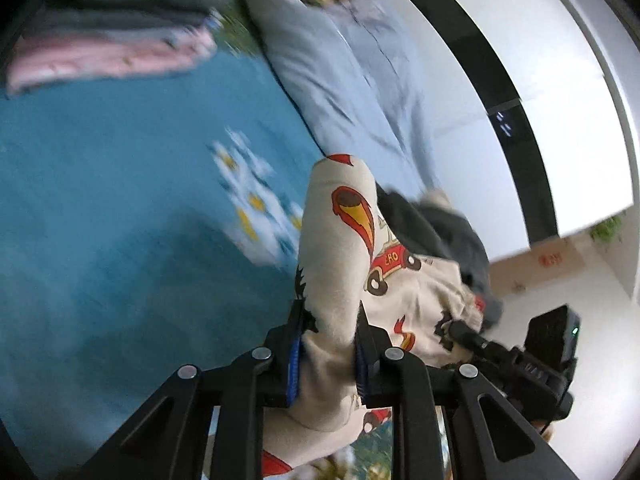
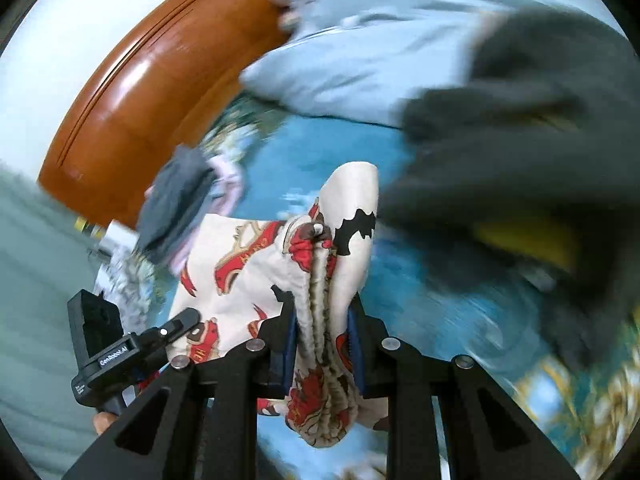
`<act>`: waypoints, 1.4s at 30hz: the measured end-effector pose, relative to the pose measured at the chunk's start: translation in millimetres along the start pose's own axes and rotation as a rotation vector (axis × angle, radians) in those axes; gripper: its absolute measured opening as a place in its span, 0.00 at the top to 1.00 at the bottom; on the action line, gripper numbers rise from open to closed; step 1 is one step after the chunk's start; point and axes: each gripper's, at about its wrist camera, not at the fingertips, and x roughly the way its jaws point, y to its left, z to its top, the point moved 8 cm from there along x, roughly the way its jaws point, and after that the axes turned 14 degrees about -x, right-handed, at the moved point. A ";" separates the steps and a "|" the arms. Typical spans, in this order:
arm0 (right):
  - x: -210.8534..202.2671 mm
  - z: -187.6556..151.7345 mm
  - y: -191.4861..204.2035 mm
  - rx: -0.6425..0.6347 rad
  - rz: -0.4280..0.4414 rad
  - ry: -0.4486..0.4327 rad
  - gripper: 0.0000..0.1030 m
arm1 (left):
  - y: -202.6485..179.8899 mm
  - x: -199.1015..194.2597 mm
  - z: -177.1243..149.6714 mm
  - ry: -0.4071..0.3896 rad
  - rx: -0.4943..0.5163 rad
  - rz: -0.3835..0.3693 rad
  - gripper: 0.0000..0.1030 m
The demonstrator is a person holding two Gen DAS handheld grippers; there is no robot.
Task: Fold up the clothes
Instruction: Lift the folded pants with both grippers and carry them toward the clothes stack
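Left wrist view shows the left claw [image 1: 328, 344] clamped on a bunched edge of the cream car-print garment [image 1: 348, 240], lifted clear of the blue bedsheet [image 1: 120, 200]; the right claw [image 2: 322, 344] pinches the gathered elastic waistband [image 2: 320, 280] of the same piece, so the cloth likely hangs between both for spreading. Open sheet lies ahead of the left claw. A pale blue pillow [image 1: 340, 80], a dark garment [image 2: 520, 140], the folded grey-and-pink pile [image 1: 112, 40] and the wooden headboard [image 2: 140, 100] bound that room.
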 end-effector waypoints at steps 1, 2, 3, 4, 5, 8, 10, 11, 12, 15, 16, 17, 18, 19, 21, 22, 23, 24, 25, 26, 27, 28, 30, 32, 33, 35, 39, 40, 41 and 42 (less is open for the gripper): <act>13.4 16.0 15.3 -0.036 0.022 0.011 0.77 | 4.1 -9.5 14.3 -0.026 0.003 0.015 0.78; 24.6 28.9 30.2 -0.074 0.038 0.019 0.77 | 8.7 -20.3 28.9 -0.051 0.004 0.025 0.78; 38.5 44.2 46.6 -0.116 0.054 0.024 0.77 | 14.2 -31.4 44.6 -0.077 -0.002 0.034 0.78; 51.7 60.7 62.9 -0.158 0.071 0.027 0.77 | 19.7 -42.6 60.6 -0.103 -0.009 0.042 0.78; 64.9 76.9 78.7 -0.197 0.089 0.029 0.77 | 24.9 -53.2 75.0 -0.127 -0.019 0.048 0.78; 99.4 125.8 121.7 -0.290 0.139 0.025 0.77 | 37.0 -80.3 117.9 -0.206 -0.039 0.059 0.78; 120.0 157.9 148.6 -0.354 0.158 0.023 0.77 | 42.7 -102.5 148.8 -0.262 -0.046 0.060 0.78; 127.3 170.4 160.3 -0.383 0.164 0.024 0.77 | 44.9 -112.3 162.6 -0.288 -0.050 0.055 0.78; 132.1 180.2 170.0 -0.407 0.168 0.026 0.77 | 47.6 -119.0 173.0 -0.310 -0.054 0.055 0.78; 158.1 217.2 202.1 -0.459 0.196 0.033 0.77 | 56.0 -138.2 203.1 -0.372 -0.067 0.055 0.78; 166.6 228.1 210.9 -0.470 0.207 0.034 0.78 | 58.9 -144.6 213.1 -0.393 -0.072 0.055 0.78; 174.9 235.6 216.0 -0.481 0.206 0.036 0.78 | 61.7 -151.1 223.1 -0.414 -0.076 0.055 0.78; 183.2 243.1 221.2 -0.491 0.204 0.037 0.78 | 65.5 -153.4 233.1 -0.426 -0.088 0.055 0.78; 191.5 250.6 226.3 -0.502 0.203 0.039 0.78 | 69.5 -155.3 243.0 -0.438 -0.100 0.055 0.78; 208.1 265.6 236.7 -0.524 0.199 0.042 0.78 | 77.8 -157.3 263.9 -0.459 -0.123 0.060 0.78; 216.7 272.3 240.3 -0.531 0.197 0.043 0.78 | 81.9 -159.1 271.2 -0.468 -0.129 0.068 0.78; 226.3 276.5 238.5 -0.522 0.191 0.045 0.78 | 87.6 -159.7 276.7 -0.478 -0.133 0.079 0.78; 235.9 280.8 236.8 -0.513 0.184 0.046 0.78 | 93.4 -160.1 282.0 -0.489 -0.137 0.090 0.78; 245.7 283.9 234.0 -0.502 0.177 0.051 0.78 | 99.3 -160.5 287.2 -0.499 -0.141 0.101 0.80; 256.1 283.1 227.8 -0.484 0.167 0.065 0.78 | 105.1 -160.9 292.5 -0.510 -0.146 0.113 0.80; 266.5 282.3 221.5 -0.465 0.156 0.079 0.78 | 114.2 -158.9 297.0 -0.508 -0.165 0.117 0.80; 276.8 281.5 215.2 -0.446 0.146 0.094 0.78 | 123.6 -156.5 301.3 -0.505 -0.187 0.121 0.80; 296.0 279.7 202.7 -0.410 0.125 0.119 0.78 | 140.6 -148.5 305.3 -0.474 -0.235 0.126 0.80; 303.6 277.5 189.8 -0.378 0.113 0.122 0.78 | 146.7 -143.2 303.5 -0.446 -0.248 0.101 0.80; 306.5 276.5 184.4 -0.366 0.109 0.122 0.78 | 145.6 -142.9 301.5 -0.442 -0.243 0.071 0.80; 305.9 275.9 185.1 -0.386 0.106 0.121 0.78 | 141.7 -142.4 298.9 -0.436 -0.228 0.024 0.73; 302.9 277.8 199.4 -0.473 0.074 0.117 0.78 | 131.2 -133.3 297.8 -0.421 -0.203 0.006 0.57; 300.9 279.3 204.1 -0.485 0.074 0.113 0.78 | 128.1 -129.9 298.0 -0.420 -0.193 0.019 0.56; 298.4 280.8 207.7 -0.496 0.074 0.108 0.77 | 125.5 -125.4 299.2 -0.422 -0.179 0.055 0.56; 295.8 282.0 211.6 -0.510 0.073 0.103 0.78 | 125.3 -121.3 300.8 -0.427 -0.168 0.093 0.58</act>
